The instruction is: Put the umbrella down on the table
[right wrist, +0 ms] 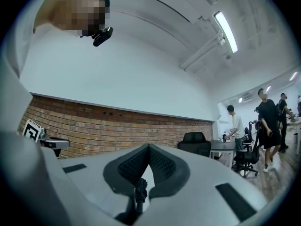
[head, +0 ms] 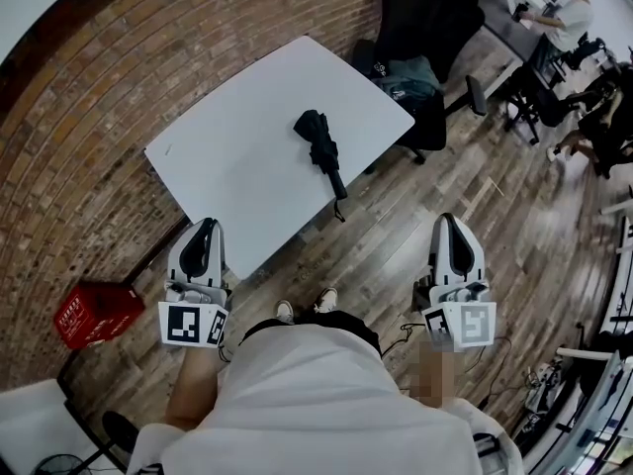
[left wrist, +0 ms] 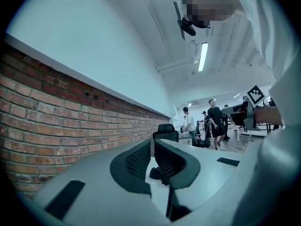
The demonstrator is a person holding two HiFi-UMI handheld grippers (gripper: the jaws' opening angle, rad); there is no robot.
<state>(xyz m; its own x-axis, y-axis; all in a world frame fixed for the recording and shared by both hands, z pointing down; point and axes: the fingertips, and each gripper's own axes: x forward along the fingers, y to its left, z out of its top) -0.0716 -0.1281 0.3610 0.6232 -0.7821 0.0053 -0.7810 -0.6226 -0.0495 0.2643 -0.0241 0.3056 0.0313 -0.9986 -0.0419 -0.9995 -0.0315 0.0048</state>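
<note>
a red crate (head: pixel 97 313) is seen on the floor at the far left, below a brick wall (head: pixel 89 97). just right of it, the left gripper (head: pixel 205 228) is held low and close to the person's body, near the table's near corner but not touching it. in the left gripper view its jaws are brought together at the tips, with nothing held between them.

a white table (head: pixel 237 156) is set at the middle of the head view. the umbrella (head: pixel 319 146), black and folded, is laid flat on the tabletop, toward the table's right side, with its handle end pointed at the near edge. it is touched by neither gripper, and both are kept well apart from it.

behind the table's far right corner a black office chair (head: pixel 425 28) is placed, with a bundle of cloth on its seat.

further right, the right gripper (head: pixel 450 221) is held over the wooden floor (head: pixel 396 255), beside the person's body. its jaws are closed on nothing, as shown in the right gripper view.

at the far upper right, a seated person (head: pixel 572 13) is seen at a desk.
</note>
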